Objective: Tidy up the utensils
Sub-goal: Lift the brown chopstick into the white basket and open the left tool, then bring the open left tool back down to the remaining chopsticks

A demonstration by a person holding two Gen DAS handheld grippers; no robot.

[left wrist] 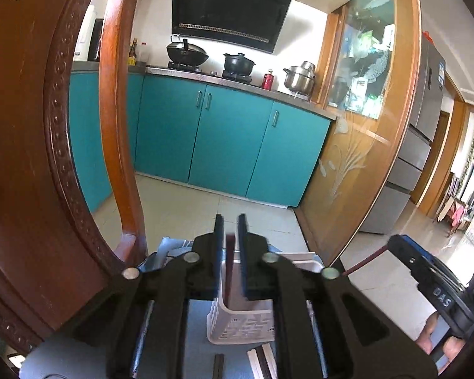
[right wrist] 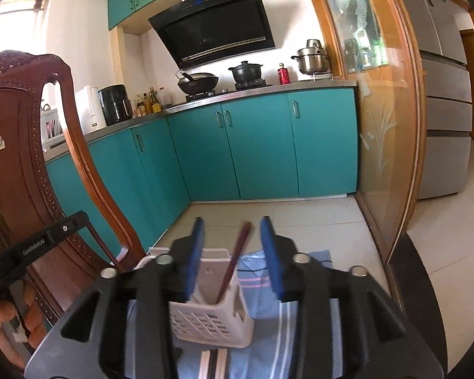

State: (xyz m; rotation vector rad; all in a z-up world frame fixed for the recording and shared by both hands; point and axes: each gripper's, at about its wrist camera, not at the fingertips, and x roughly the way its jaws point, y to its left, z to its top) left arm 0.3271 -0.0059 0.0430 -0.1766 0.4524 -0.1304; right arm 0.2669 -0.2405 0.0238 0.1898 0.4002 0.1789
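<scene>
Standing in the white basket [right wrist: 211,315] at lower centre, the dark red chopstick [right wrist: 233,262] leans between the right claw [right wrist: 233,230], whose jaws stand apart. The left claw [left wrist: 230,230] nearly pinches that chopstick [left wrist: 230,262]; whether it touches, I cannot tell. Lower it straight, then gather the sticks [left wrist: 262,360] on the worktop.

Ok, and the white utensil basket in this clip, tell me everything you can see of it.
The white utensil basket looks like plastic, with a lattice of rectangular holes in its walls and a taller solid back panel. It stands upright on a blue striped cloth. One dark reddish chopstick leans inside it, top poking above the rim. More utensils lie on the cloth just in front. Both grippers flank it without clearly touching it.
</scene>
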